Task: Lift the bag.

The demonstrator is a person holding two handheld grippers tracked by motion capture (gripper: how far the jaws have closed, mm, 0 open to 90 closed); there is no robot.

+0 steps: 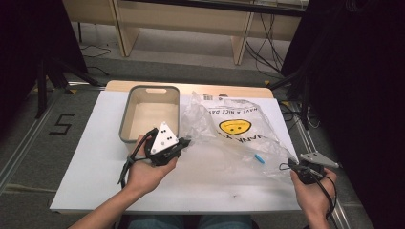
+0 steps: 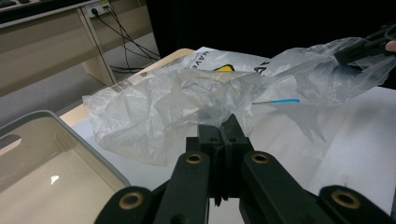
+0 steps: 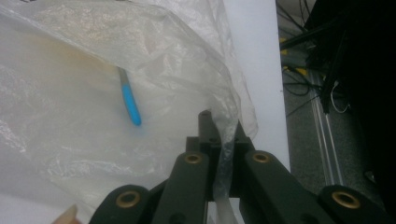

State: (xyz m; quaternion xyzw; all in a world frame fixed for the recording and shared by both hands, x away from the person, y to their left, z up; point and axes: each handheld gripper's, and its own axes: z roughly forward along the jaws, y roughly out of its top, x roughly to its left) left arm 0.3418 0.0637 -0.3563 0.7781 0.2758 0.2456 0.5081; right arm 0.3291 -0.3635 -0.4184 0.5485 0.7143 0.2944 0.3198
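Two forearms come in from the bottom of the high view, each hand holding a gripper over a white table [image 1: 95, 162]. Between them lies a clear plastic bag [image 1: 229, 138], printed with a yellow smiley face, crumpled and spread across the table's middle and right. It appears stretched between the hands so that its mouth can be opened or its contents shaken out.

Left of the bag stands an empty grey bin [image 1: 125, 125], just beside the left hand, probably waiting to receive something.

Left gripper [image 1: 184, 143] has its jaws closed on the bag's near left edge, pinching the film. Right gripper [image 1: 292, 164] also has its jaws closed, a strip of bag rim caught between them and lifted a little at the table's right edge.

Inside the bag, near the right gripper, lies a small blue stick [image 1: 259, 158], resting low where the film sags.
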